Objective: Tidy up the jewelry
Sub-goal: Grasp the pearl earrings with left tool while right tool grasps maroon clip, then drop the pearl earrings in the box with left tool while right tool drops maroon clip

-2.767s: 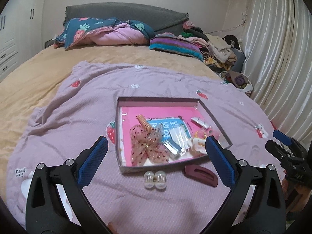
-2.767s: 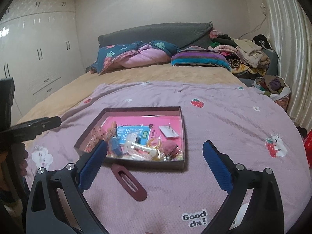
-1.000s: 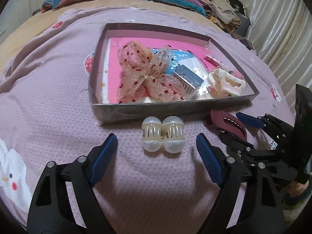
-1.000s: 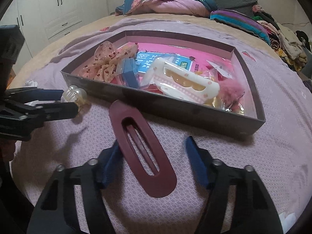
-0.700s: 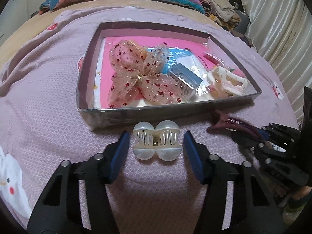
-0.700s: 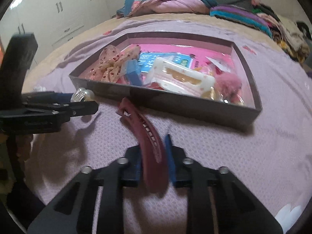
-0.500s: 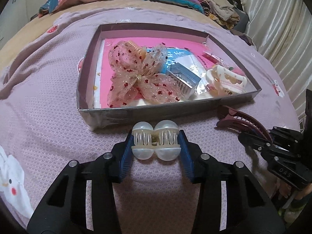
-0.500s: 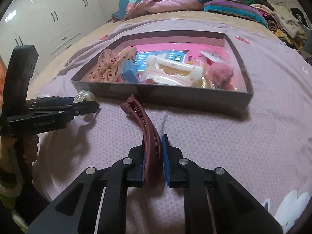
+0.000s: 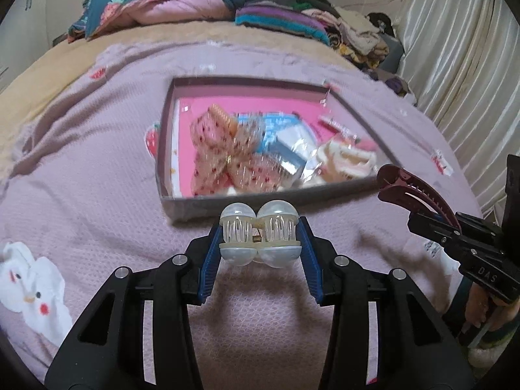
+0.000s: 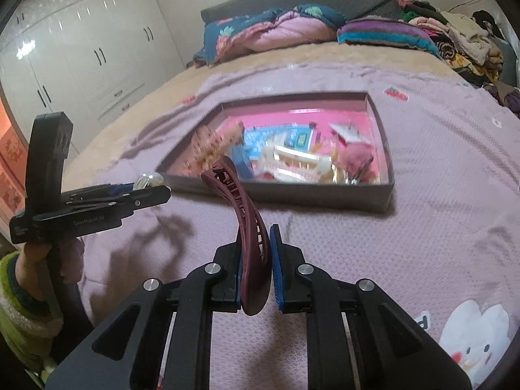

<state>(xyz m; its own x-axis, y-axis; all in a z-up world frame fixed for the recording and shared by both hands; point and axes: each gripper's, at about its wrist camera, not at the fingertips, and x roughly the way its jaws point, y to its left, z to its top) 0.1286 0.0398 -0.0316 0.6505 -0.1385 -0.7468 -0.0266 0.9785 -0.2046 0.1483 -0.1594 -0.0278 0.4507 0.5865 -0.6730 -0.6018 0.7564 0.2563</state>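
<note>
My left gripper [image 9: 259,243] is shut on a pearl-white double-ball hair claw [image 9: 259,235] and holds it above the purple blanket, just in front of the tray. My right gripper [image 10: 256,256] is shut on a maroon hair clip [image 10: 242,208], also lifted, its tip pointing toward the tray. The shallow grey tray with a pink floor [image 9: 260,92] [image 10: 380,191] holds a sheer spotted bow [image 9: 227,159], a blue card, a cream claw clip [image 9: 344,162] and small packets. The right gripper and the clip [image 9: 412,191] show at the right in the left wrist view; the left gripper [image 10: 152,188] shows at the left in the right wrist view.
The purple blanket [image 9: 81,162] lies over a tan bedspread. Folded quilts and clothes are piled at the head of the bed [image 9: 156,6]. Curtains [image 9: 471,48] hang on the right; white wardrobes [image 10: 81,48] stand on the left.
Both grippers closed on their items on the blanket, the left on the pearl claw and the right on the maroon clip, and have since lifted them up and back from the tray.
</note>
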